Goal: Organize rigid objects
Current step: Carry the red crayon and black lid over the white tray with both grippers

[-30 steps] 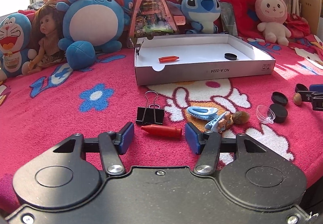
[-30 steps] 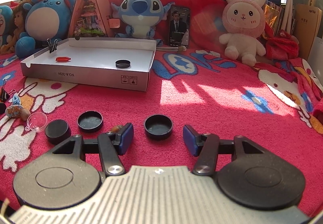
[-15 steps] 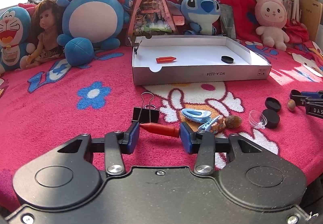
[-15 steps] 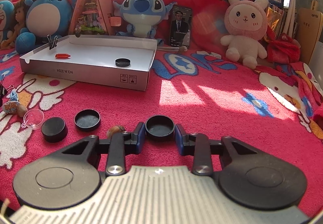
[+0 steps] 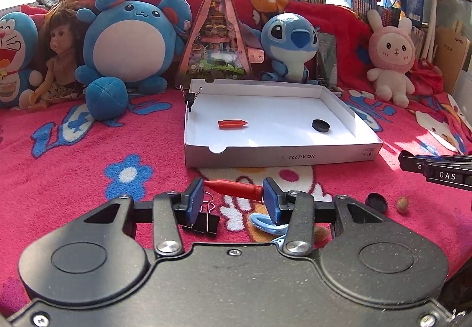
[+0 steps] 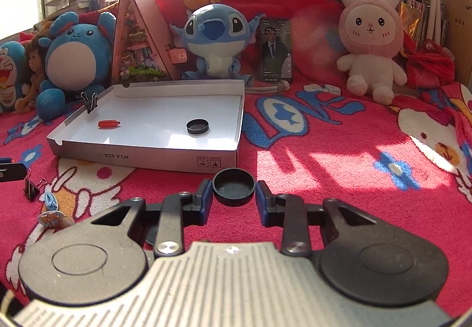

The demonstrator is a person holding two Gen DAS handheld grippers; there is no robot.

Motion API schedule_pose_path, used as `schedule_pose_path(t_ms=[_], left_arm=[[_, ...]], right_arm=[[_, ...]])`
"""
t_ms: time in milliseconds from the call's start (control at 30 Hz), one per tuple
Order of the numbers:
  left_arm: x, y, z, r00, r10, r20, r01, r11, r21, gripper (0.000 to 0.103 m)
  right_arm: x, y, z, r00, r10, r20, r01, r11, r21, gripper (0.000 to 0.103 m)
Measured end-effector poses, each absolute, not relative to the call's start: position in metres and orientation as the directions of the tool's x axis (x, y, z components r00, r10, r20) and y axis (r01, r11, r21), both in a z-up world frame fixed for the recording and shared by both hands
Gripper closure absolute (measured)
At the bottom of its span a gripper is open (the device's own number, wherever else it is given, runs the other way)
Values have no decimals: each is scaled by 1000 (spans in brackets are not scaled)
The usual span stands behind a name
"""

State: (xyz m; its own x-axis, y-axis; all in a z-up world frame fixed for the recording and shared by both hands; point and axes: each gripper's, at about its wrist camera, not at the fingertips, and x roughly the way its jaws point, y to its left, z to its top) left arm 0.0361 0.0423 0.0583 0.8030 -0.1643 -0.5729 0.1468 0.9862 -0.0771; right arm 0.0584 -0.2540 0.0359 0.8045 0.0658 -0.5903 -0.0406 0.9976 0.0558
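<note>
Left wrist view shows the left tongs point(image 5: 233, 198) pinching a red crayon point(image 5: 234, 189) by its two ends, lifted a little above the pink blanket point(image 5: 88, 179). Right wrist view shows the right tongs point(image 6: 234, 203) pinching a black cap point(image 6: 234, 186) from both sides, also up off the blanket. So the picking-up step looks done for both hands, and the carrying step is on — each thing likely goes into the white box point(image 5: 280, 155) that sits just ahead. The next move calls for lifting high enough to clear the box's front wall, moving forward over the white floor, and then spreading the tongs. The two hands should keep apart, because they head for the same box. In the box there is already another red crayon point(image 5: 232, 123) on the left and another black cap point(image 5: 321, 125) on the right, so it seems best to drop like with like. The held crayon is short, shiny and pointed at one end — it lies sideways between the blue pads. The held cap is round, shallow and hollow side up. On the blanket a binder clip point(image 5: 203, 220), a blue clip point(image 5: 265, 222), one more black cap point(image 5: 376, 202) and a small nut point(image 5: 402, 204) still wait.
</note>
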Motion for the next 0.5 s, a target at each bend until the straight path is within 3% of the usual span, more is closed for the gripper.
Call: schedule_pose_path(t_ms=[267, 500], left_arm=[[81, 30, 84, 787, -203, -583, 174, 979, -106, 61], [156, 12, 94, 742, -188, -644, 145, 982, -120, 61]], right_arm=[[100, -245, 50, 767, 129, -629, -69, 991, 118, 66], [161, -233, 66, 707, 166, -688, -98, 986, 137, 66]])
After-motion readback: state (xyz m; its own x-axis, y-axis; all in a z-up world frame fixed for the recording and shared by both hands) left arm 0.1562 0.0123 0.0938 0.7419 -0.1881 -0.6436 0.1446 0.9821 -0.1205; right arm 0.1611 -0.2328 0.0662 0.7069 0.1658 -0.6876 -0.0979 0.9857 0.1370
